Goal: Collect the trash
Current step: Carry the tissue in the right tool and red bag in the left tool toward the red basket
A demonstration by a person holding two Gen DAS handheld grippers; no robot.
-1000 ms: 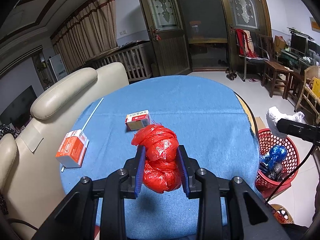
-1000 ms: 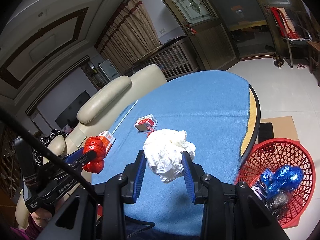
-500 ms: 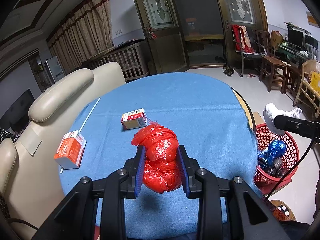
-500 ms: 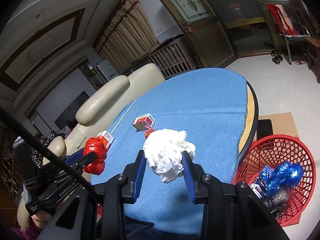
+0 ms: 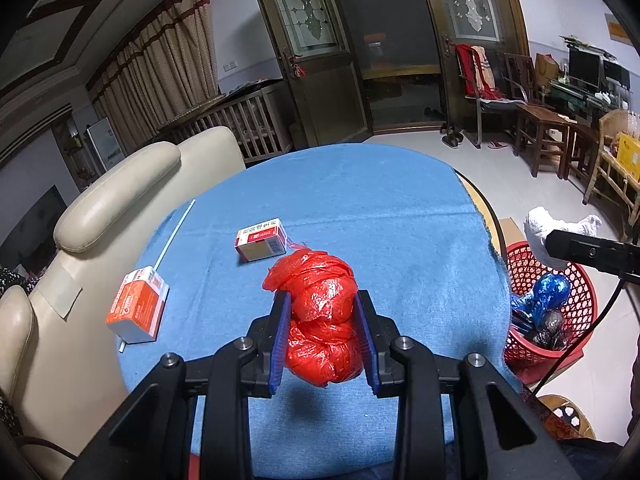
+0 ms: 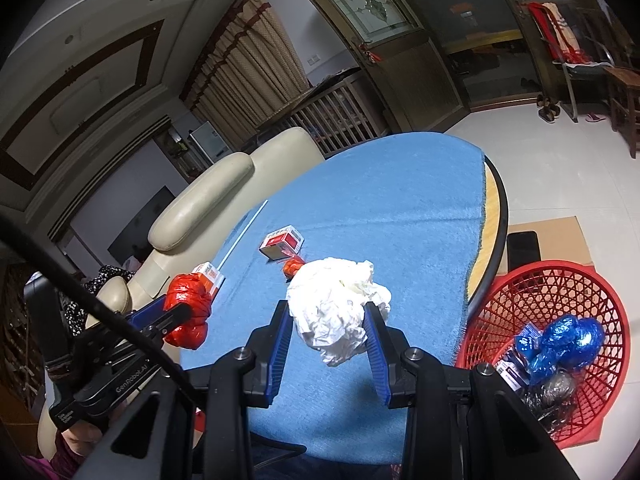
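Above the blue-clothed table (image 5: 400, 216), nothing has changed: a red plastic bag bundle (image 5: 324, 320) stays clamped in the left gripper (image 5: 323, 336), crumpled white paper (image 6: 336, 312) in the right gripper (image 6: 327, 344); the red basket (image 6: 560, 292) awaits both.

The table cloth (image 5: 380, 208) is plain blue, and the table edge (image 6: 493, 216) beside it is pale yellow with a black rim. The plastic bag (image 5: 324, 320) is glossy red; the crumpled paper (image 6: 340, 312) is white. The basket (image 6: 560, 304) is red lattice, with a shiny blue bag (image 6: 568, 340) inside. One box (image 5: 138, 308) is orange and white, another box (image 5: 262, 238) red and white. The gripper pads (image 5: 280, 344) are blue on black arms. The sofa (image 5: 116, 192) is cream.
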